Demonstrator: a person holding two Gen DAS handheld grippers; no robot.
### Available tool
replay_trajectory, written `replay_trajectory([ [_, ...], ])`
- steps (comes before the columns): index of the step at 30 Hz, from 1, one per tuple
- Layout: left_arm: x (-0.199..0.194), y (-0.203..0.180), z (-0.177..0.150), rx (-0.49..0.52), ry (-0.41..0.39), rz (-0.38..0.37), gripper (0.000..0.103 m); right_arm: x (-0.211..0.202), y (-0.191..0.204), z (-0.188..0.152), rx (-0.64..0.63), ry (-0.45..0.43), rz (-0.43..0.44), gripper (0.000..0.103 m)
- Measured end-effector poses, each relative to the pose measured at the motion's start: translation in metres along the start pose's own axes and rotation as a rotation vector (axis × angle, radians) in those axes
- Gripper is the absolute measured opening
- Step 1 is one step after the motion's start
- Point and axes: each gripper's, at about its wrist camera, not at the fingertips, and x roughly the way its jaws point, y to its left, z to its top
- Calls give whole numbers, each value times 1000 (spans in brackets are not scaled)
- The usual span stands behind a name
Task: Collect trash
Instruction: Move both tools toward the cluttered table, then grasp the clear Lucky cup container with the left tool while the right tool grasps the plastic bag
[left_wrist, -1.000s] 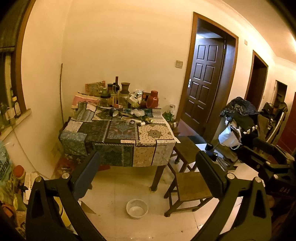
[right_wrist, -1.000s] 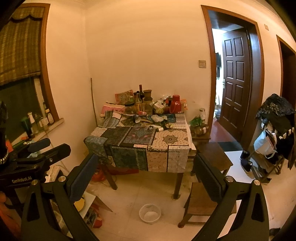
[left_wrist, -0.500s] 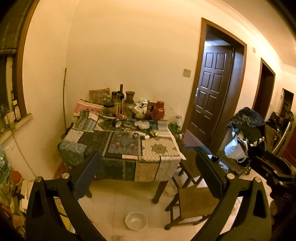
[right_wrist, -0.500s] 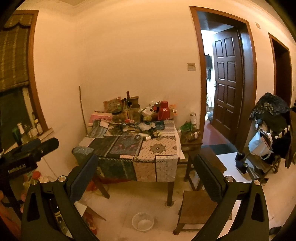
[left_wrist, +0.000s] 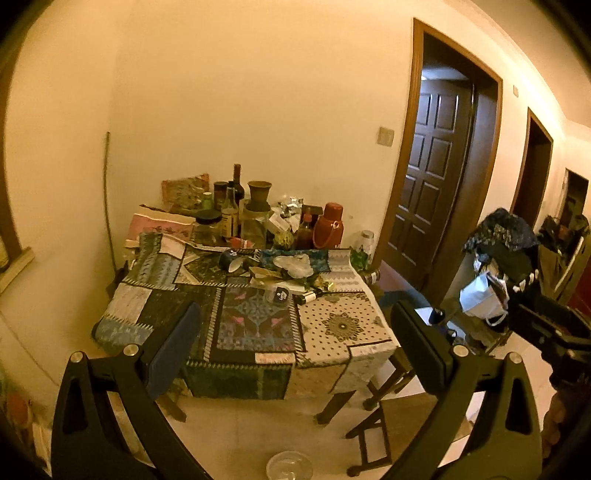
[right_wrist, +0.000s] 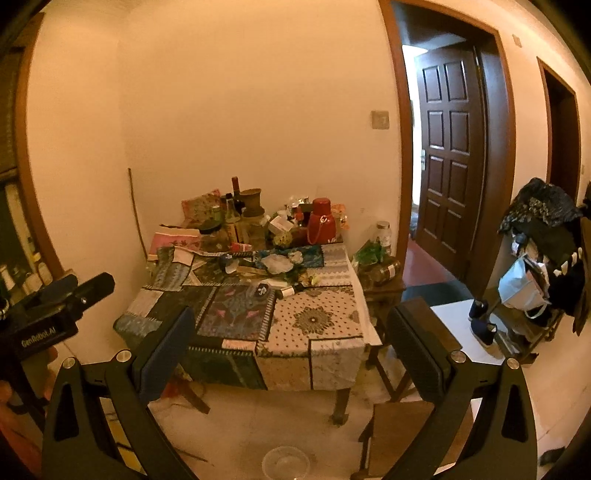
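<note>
Facing the cluttered table (left_wrist: 343, 325) from a distance — left gripper (left_wrist: 295, 350) and right gripper (right_wrist: 291, 350) both spread wide, holding nothing. Trash sits mid-frame: crumpled white wrapper (left_wrist: 295, 266) and scraps among bottles (left_wrist: 231, 218) and a red flask (left_wrist: 330, 226). Risk as I see it: reaching in could knock glass over, since litter lies just beside standing jars — stools (left_wrist: 373, 424) at lower right could snag my approach.

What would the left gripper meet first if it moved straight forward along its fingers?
Probably the near part of the patchwork-covered table; the open, empty left gripper points at it, with free air between, though depth is unclear.
</note>
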Motion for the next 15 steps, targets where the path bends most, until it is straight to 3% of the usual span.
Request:
replay_trajectory([
  [7,76,33,14,25,78,-19,102,59,12,21,63,55,13,103],
  [11,118,43,16,31,136,-16,94,93,14,32,102,107,37,103],
  [15,155,50,13,19,192,-30,94,122,13,42,97,133,38,103],
])
